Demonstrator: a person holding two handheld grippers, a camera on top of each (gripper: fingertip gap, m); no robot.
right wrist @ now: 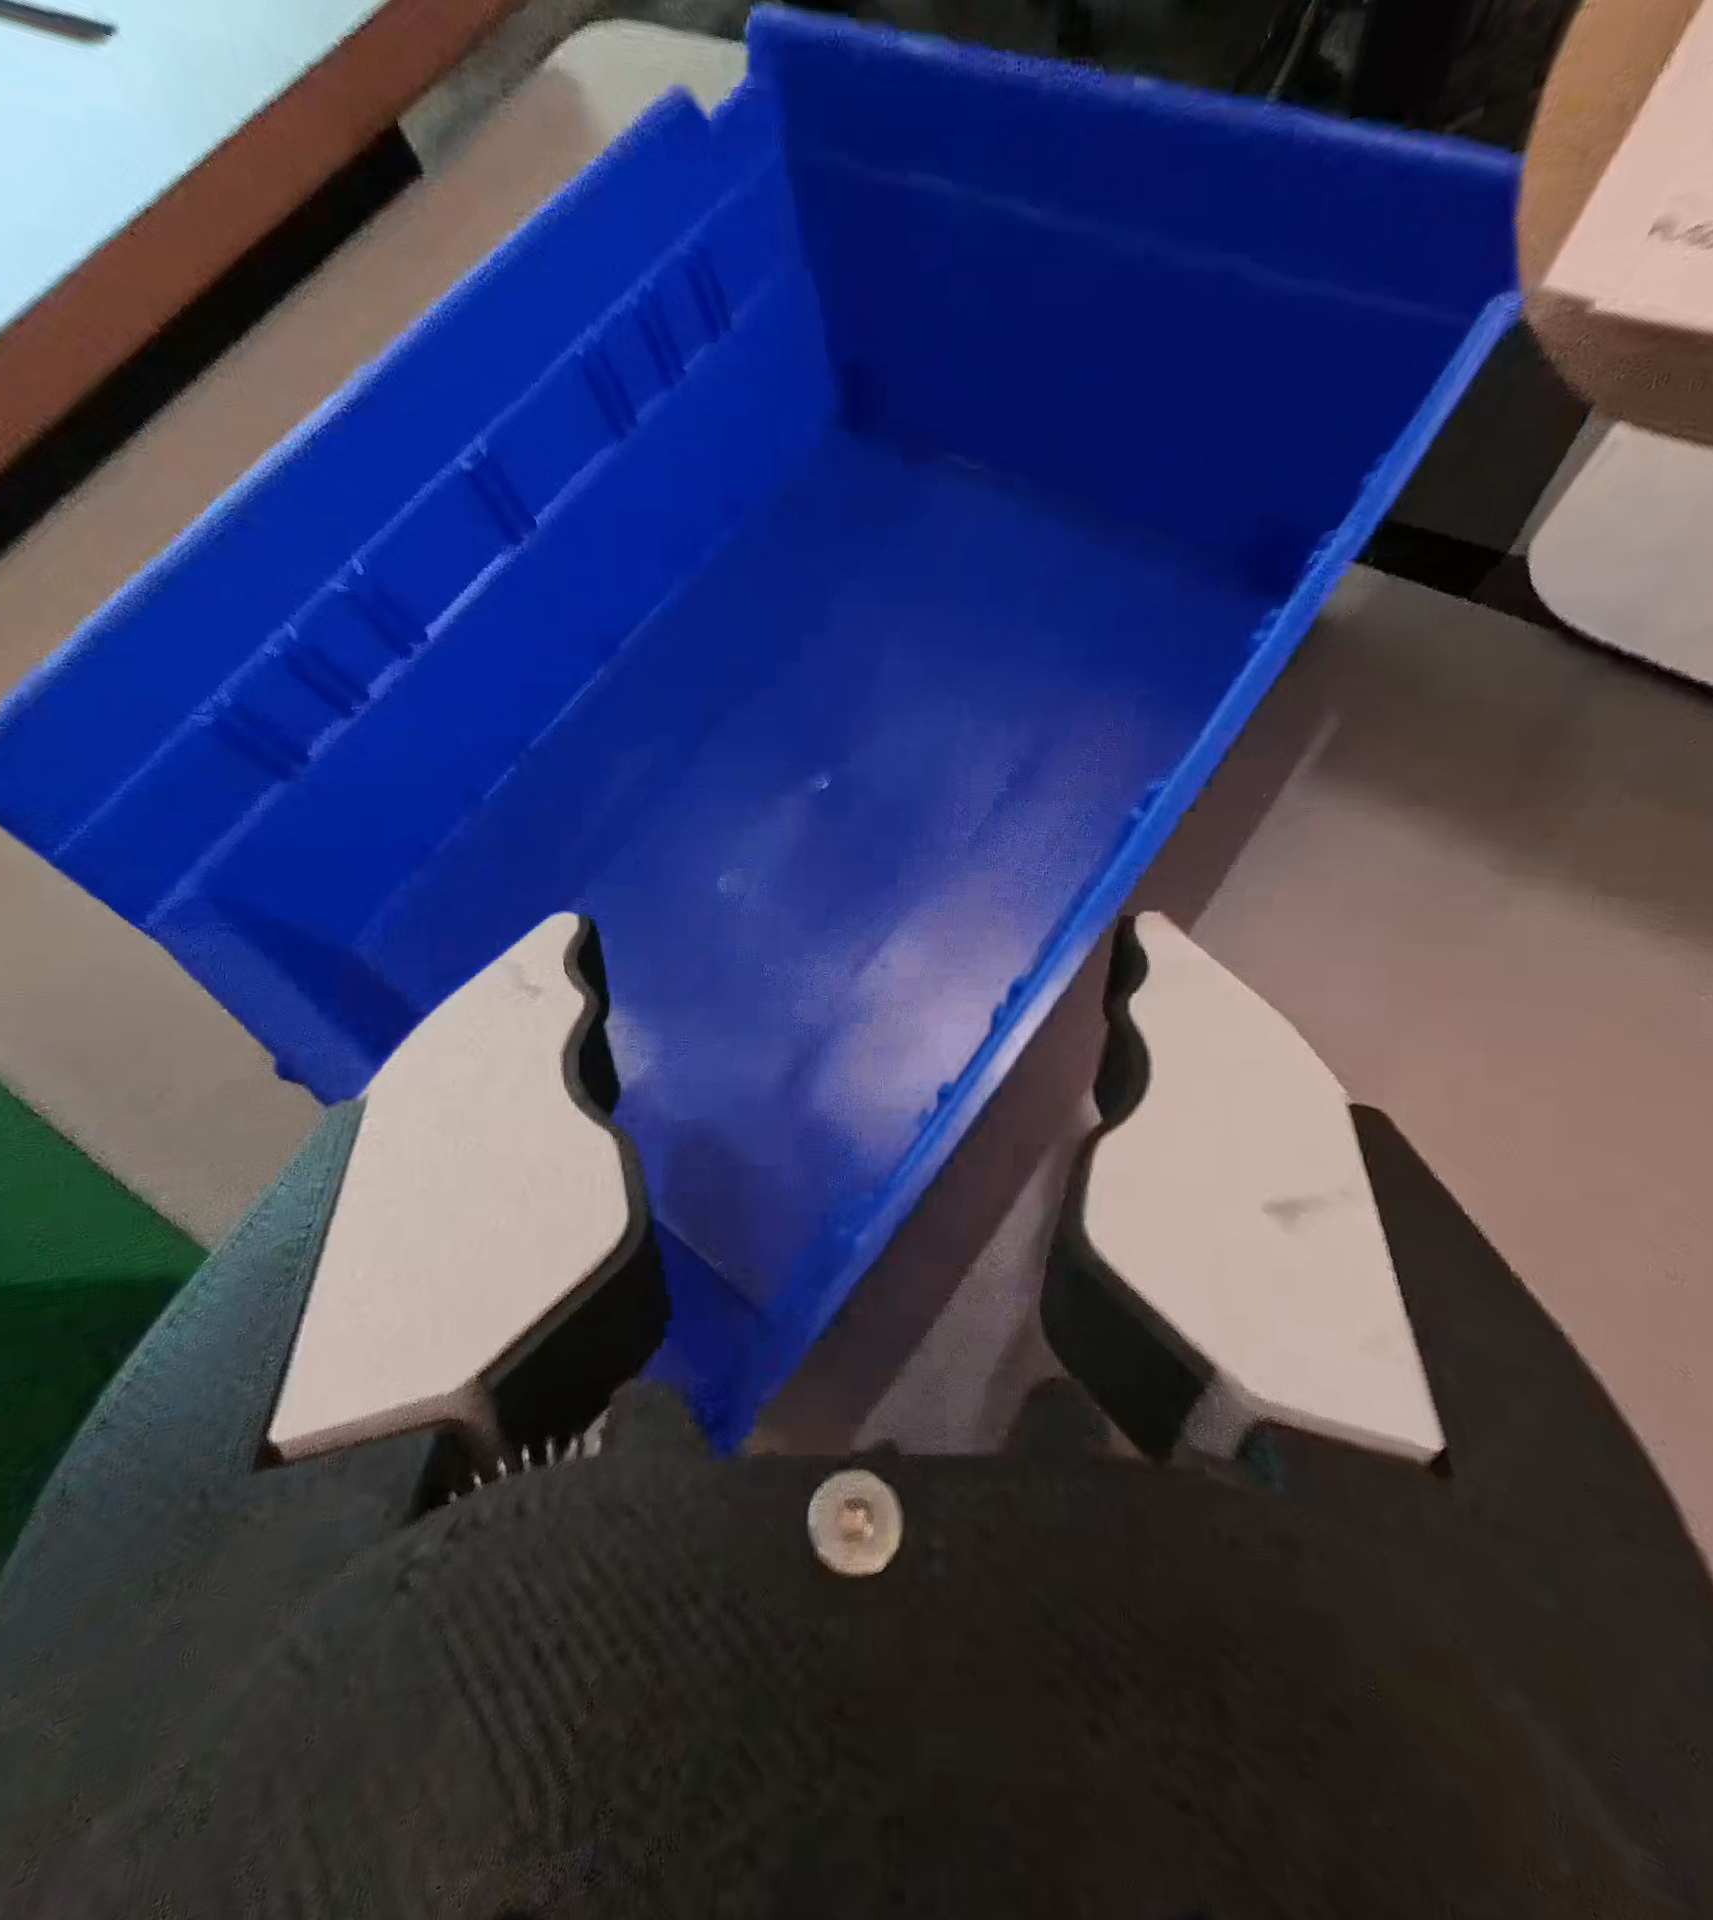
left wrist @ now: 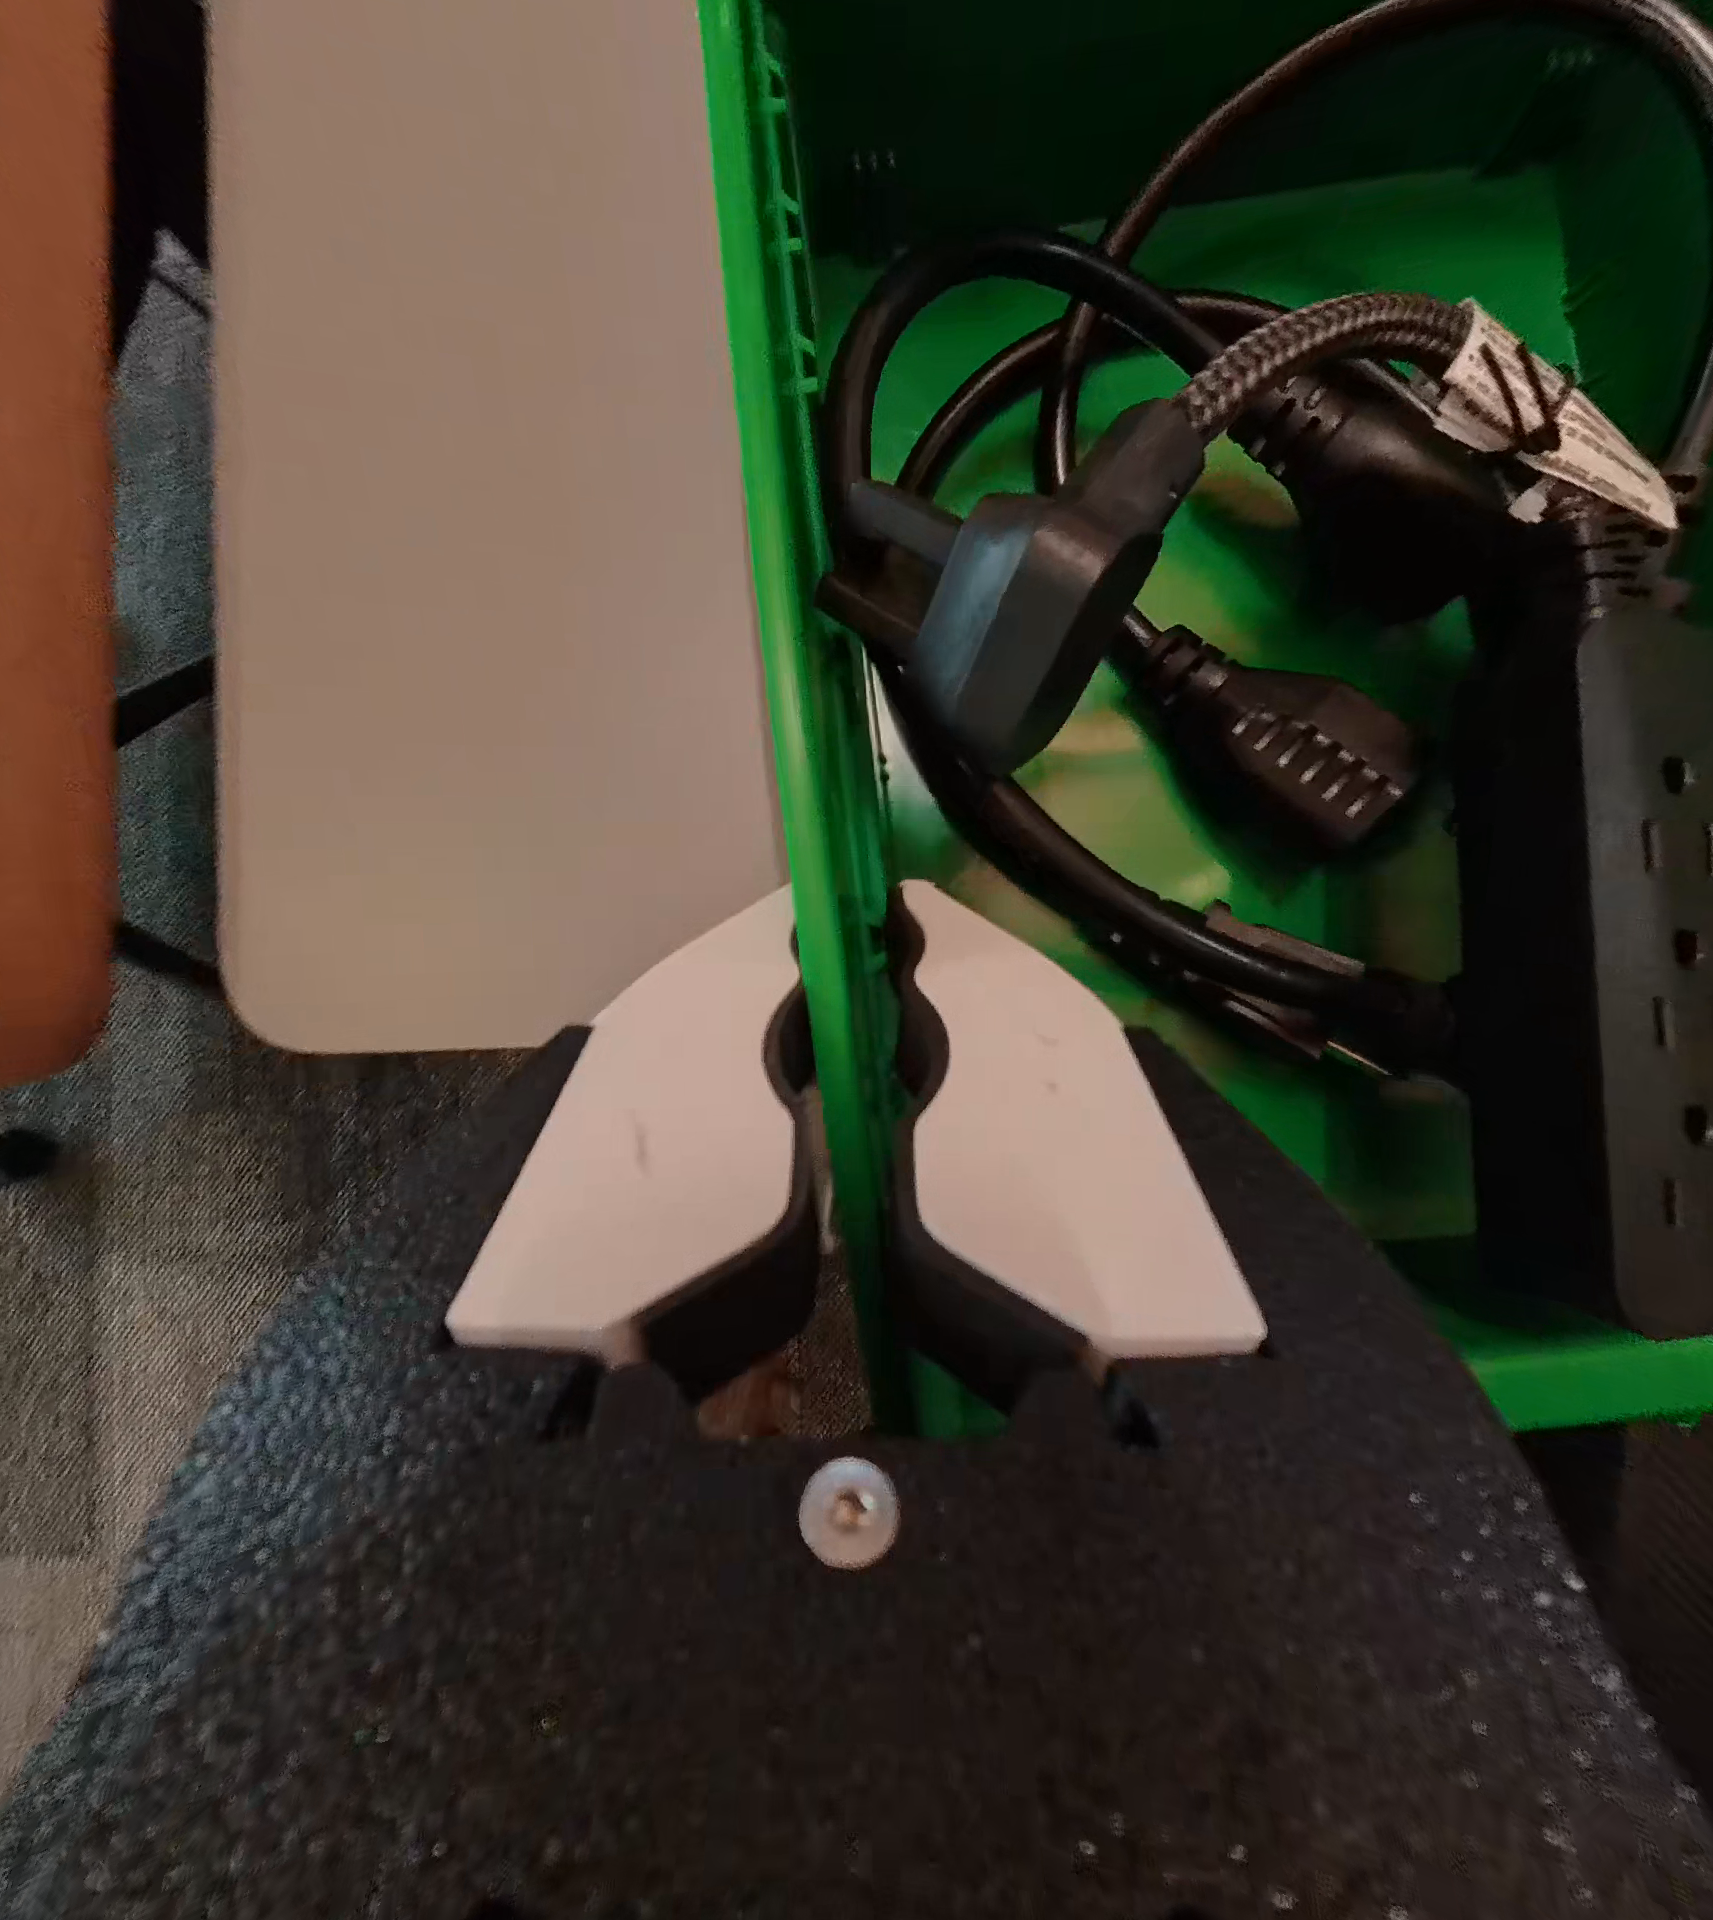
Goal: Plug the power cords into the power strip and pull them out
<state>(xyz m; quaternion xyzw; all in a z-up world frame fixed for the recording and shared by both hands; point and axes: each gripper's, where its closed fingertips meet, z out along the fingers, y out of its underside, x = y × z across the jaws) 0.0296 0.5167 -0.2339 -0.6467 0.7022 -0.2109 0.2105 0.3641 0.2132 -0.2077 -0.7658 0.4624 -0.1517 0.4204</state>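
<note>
A green plastic bin [left wrist: 935,125] stands at the pale table's [left wrist: 478,520] edge above grey carpet [left wrist: 31,1299]. An empty blue plastic bin [right wrist: 935,727] sits on the table, with a cardboard box [right wrist: 1683,208] by its far right corner.

Here's the black power strip [left wrist: 1652,997] lying inside my green bin [left wrist: 1610,1371], pressed along its right wall, outlet face up and every socket bare. Left of it sits a loose tangle of black power cords [left wrist: 987,800], none plugged in. One flat grey-black plug [left wrist: 1028,603] on a braided cord rests on top, tilted toward the bin's left wall.
</note>
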